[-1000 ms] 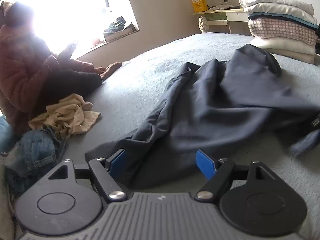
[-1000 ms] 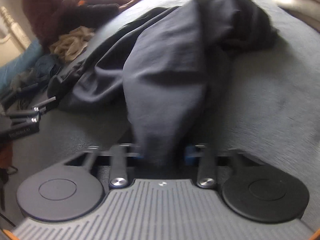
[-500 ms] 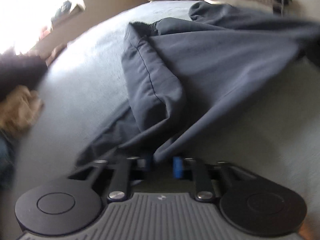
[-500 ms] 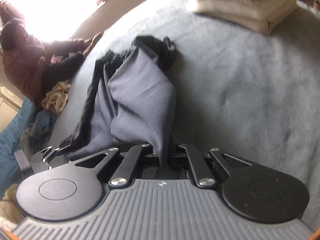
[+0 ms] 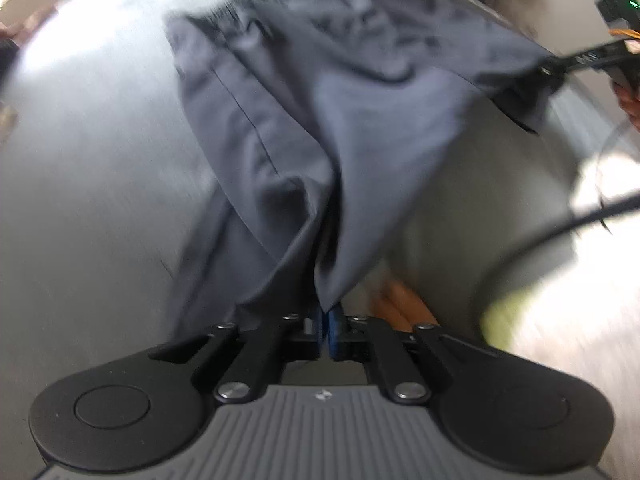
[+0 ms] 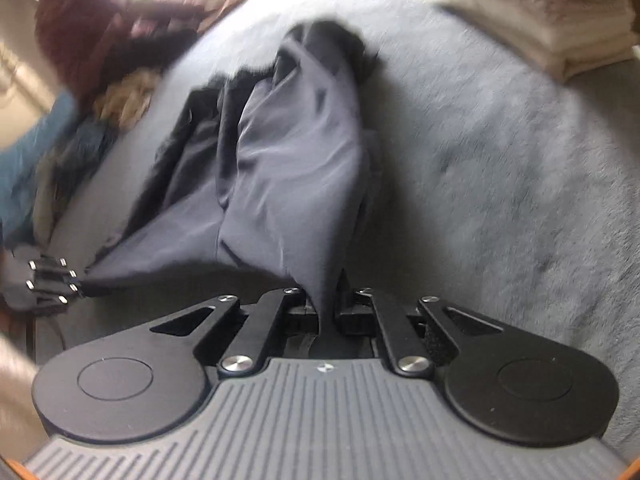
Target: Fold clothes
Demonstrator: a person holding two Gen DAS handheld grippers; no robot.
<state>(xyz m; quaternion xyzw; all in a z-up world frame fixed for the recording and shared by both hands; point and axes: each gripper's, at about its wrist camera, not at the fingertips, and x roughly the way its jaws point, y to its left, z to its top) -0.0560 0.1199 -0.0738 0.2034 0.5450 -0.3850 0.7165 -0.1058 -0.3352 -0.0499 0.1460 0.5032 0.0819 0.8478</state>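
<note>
A dark navy garment (image 5: pixel 340 112) stretches across the grey bed. My left gripper (image 5: pixel 327 322) is shut on one edge of it, the cloth pinched between the blue pads. My right gripper (image 6: pixel 326 308) is shut on another edge of the garment (image 6: pixel 288 168), which rises into the jaws. In the left wrist view the right gripper (image 5: pixel 560 65) shows at the upper right, holding the far corner. In the right wrist view the left gripper (image 6: pixel 82 286) shows at the far left, pulling a corner taut. Both views are blurred.
The grey bed cover (image 6: pixel 500 152) lies under the garment. A stack of folded blankets (image 6: pixel 560 20) sits at the back right. A person in a dark red coat (image 6: pixel 92 28) sits at the back left beside a heap of tan and blue clothes (image 6: pixel 120 100).
Within the last second the left gripper has shut on the garment's edge. Both grippers have lifted and drawn the cloth toward the near bed edge, stretching it between them.
</note>
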